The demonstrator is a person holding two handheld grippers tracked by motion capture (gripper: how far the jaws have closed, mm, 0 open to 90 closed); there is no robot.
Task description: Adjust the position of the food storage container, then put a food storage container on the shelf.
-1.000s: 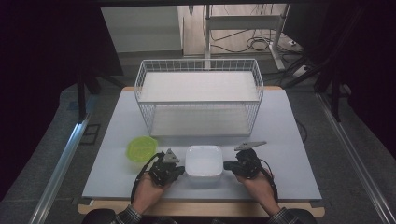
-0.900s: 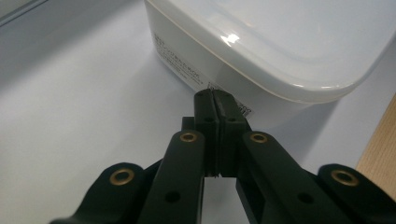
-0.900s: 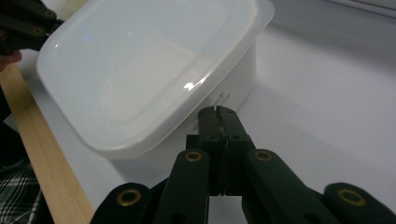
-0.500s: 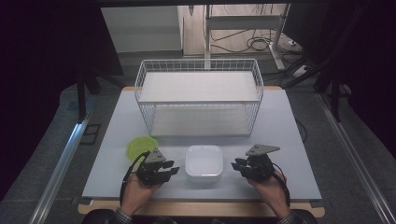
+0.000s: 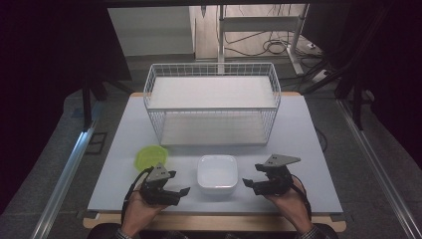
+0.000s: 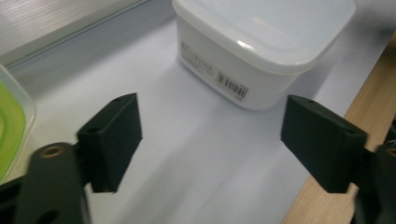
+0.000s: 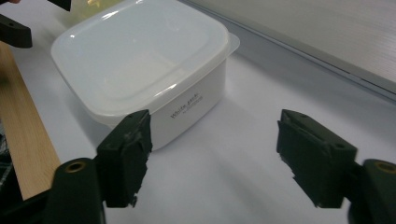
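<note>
White lidded container (image 5: 217, 174) sits at table (image 5: 308, 144) front centre, near the wooden front edge, between both grippers. Left gripper (image 5: 180, 191) at its 9 o'clock, jaws spread wide, holding nothing, clear gap to the box. Right gripper (image 5: 249, 183) at its 3 o'clock, jaws likewise wide apart and empty, also apart from the box.

Handling guess: thin plastic tub, looks empty through the translucent lid (image 7: 140, 56), so probably light. Walls smooth and glossy, likely slippery and a bit flexible under squeeze. Lid rim overhangs the walls; a small tab juts at one corner (image 7: 232, 43). Best hold is probably opposite side walls just under the rim, one gripper each side, or a pinch on the lip.

Room: open table on both sides of the box. Green-lidded container (image 5: 152, 158) at 10 o'clock, near the left gripper, watch it on a swing. Wire basket (image 5: 213, 102) at 12 o'clock, well apart, open top. Front edge close at 6 o'clock, little margin there.
</note>
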